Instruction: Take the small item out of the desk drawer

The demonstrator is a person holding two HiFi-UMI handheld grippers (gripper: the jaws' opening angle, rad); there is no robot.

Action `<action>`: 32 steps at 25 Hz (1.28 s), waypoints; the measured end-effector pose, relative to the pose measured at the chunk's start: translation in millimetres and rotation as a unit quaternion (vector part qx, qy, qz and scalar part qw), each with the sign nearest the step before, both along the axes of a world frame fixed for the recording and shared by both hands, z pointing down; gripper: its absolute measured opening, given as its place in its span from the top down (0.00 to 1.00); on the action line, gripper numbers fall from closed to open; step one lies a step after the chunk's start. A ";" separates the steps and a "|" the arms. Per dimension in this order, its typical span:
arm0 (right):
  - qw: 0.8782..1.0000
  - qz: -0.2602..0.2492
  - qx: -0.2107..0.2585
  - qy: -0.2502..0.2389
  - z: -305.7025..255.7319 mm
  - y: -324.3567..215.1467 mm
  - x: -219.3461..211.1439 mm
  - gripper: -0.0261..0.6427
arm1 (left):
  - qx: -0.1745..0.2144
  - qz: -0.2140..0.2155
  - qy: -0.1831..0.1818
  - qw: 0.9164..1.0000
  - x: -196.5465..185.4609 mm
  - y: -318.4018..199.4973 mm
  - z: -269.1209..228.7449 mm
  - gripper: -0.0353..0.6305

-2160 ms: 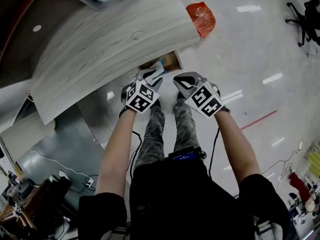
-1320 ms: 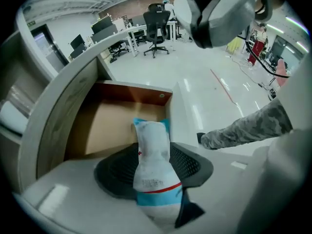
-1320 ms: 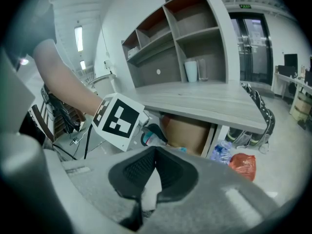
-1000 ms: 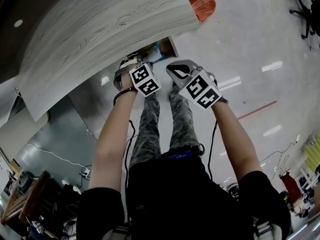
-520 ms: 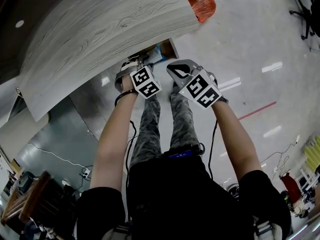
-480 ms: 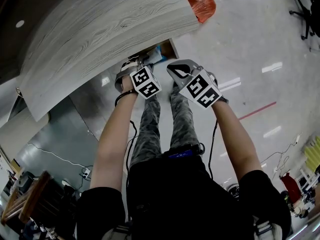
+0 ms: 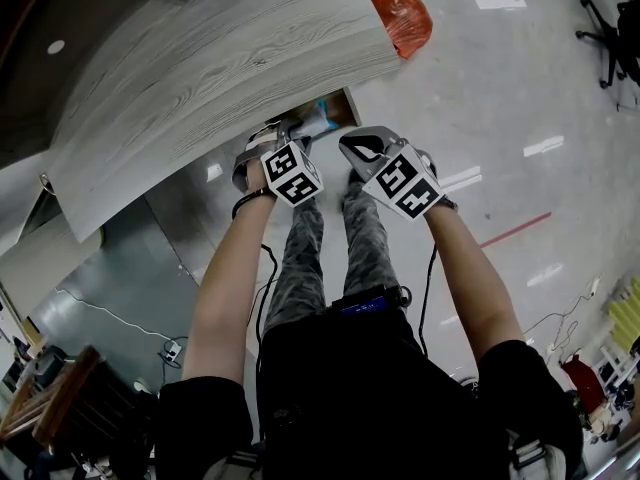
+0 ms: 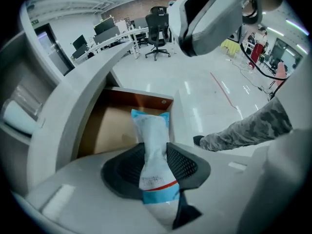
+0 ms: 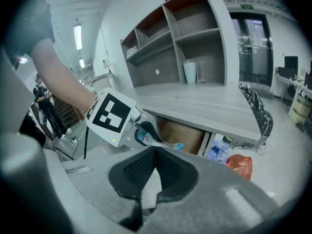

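Note:
A small white packet with blue ends (image 8: 148, 126) stands upright between the pads of my left gripper (image 8: 155, 147). The jaws have just been closing and now pinch it. Packet and gripper hang just above the open wooden drawer (image 8: 111, 130) under the desk's edge. In the head view the left gripper (image 7: 278, 133) is at the drawer (image 7: 343, 102), the packet (image 7: 313, 126) poking out of it. My right gripper (image 7: 362, 148) hovers beside it over the floor. In the right gripper view its jaws (image 9: 155, 150) meet, with nothing between them, and the left gripper (image 9: 145, 131) holds the packet (image 9: 176, 146) ahead.
The grey wood-grain desk top (image 7: 220, 58) overhangs the drawer. An orange bag (image 7: 401, 20) and plastic bottles (image 9: 217, 150) lie on the floor by the desk's far end. Shelves with a cup (image 9: 189, 72) rise behind the desk. The person's legs (image 7: 330, 238) are below the grippers.
The left gripper has risen a little at the drawer with the packet between its jaws. The right gripper has stayed in place beside it.

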State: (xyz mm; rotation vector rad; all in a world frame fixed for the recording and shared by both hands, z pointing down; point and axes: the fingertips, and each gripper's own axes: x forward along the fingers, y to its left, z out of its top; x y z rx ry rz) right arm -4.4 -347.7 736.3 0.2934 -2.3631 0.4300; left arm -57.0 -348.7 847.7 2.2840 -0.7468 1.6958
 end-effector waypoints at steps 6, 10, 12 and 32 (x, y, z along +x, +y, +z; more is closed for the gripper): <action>1.000 0.002 0.004 0.004 -12.9 -3.3 -4.6 0.96 | 0.002 -0.012 0.022 1.000 -0.8 2.2 -23.9 0.73; 1.000 0.006 0.003 0.007 -26.3 -3.7 -5.4 0.96 | 0.003 -0.024 0.040 0.999 -1.2 7.4 -43.9 0.73; 1.000 0.007 0.006 0.008 -34.6 -3.4 -4.3 0.96 | 0.003 -0.030 0.050 0.998 -0.7 11.1 -55.1 0.73; 0.998 0.045 0.032 0.007 -109.6 11.6 -3.1 0.96 | 0.042 -0.129 0.155 0.979 -15.4 32.7 -161.9 0.73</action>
